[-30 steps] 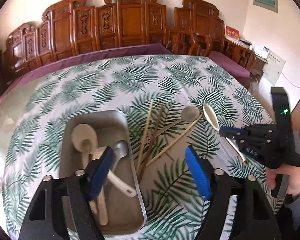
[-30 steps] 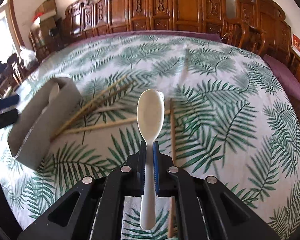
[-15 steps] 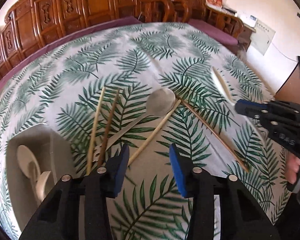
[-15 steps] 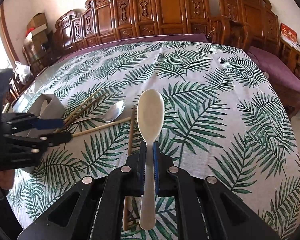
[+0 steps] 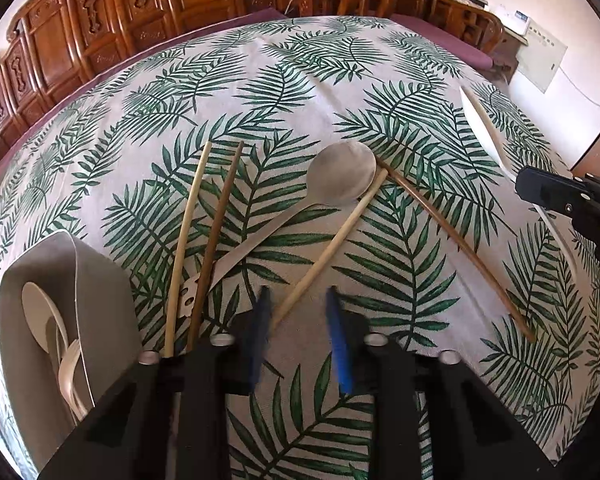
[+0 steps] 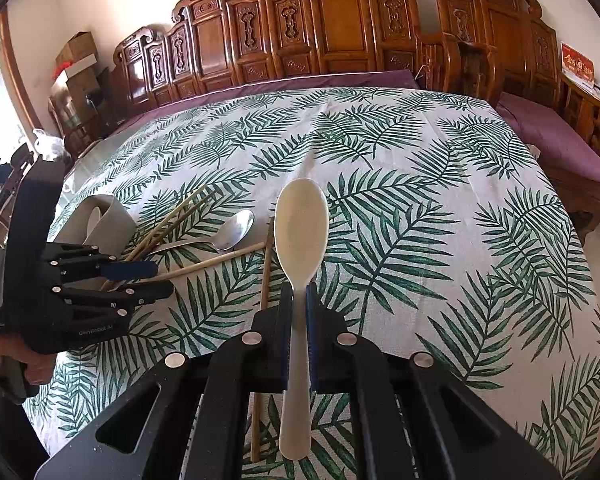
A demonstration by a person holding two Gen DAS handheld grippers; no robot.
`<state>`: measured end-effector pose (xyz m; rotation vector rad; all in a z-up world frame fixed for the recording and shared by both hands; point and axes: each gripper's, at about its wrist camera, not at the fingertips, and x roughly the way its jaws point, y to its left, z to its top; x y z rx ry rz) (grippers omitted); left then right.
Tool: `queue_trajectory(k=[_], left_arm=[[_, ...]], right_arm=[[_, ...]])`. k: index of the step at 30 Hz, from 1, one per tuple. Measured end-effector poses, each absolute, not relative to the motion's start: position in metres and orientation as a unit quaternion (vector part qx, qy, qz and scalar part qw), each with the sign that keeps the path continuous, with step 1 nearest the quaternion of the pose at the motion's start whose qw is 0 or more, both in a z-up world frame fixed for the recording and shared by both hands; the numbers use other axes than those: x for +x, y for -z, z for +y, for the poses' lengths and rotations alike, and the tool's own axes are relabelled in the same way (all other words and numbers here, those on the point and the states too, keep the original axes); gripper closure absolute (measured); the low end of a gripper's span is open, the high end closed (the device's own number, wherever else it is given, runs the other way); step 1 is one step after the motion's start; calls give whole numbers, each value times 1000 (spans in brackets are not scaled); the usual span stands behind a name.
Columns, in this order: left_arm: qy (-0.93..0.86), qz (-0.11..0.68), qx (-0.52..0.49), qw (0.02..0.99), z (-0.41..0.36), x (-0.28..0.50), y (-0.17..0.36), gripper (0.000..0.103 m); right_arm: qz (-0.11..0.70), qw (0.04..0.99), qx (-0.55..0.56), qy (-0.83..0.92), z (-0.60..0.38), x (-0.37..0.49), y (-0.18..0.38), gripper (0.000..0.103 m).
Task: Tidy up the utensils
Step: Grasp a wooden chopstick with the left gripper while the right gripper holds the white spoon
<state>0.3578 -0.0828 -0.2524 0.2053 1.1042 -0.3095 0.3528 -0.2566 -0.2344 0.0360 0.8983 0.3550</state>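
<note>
Cream spoon (image 6: 300,236) lengthwise in right claw (image 6: 299,300), bowl forward

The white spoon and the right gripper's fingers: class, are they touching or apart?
Touching. The right wrist view shows the white spoon with its handle pinched between the right gripper's blue fingers, no gap on either side.

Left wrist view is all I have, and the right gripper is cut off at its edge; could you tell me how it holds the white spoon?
Observer: The right gripper is shut on the handle of the white spoon, close to the neck, with the bowl pointing forward.
Operator: Thank you. Is anything lying beneath it?
Observer: Yes, the brown chopstick lies on the tablecloth just left of the spoon and runs back under the gripper.
</note>
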Motion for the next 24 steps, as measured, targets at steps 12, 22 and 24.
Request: queue_trajectory(k=[12, 22, 24], left_arm=[[155, 514, 131, 834, -99, 341, 252, 97], [153, 508, 142, 836, -103, 343, 252, 97], [152, 508, 141, 836, -103, 343, 252, 97]], right_arm=[[431, 886, 16, -173, -253, 354, 235, 95], [429, 886, 16, -174, -253, 354, 234, 95], [429, 886, 16, -173, -252, 354, 234, 95]])
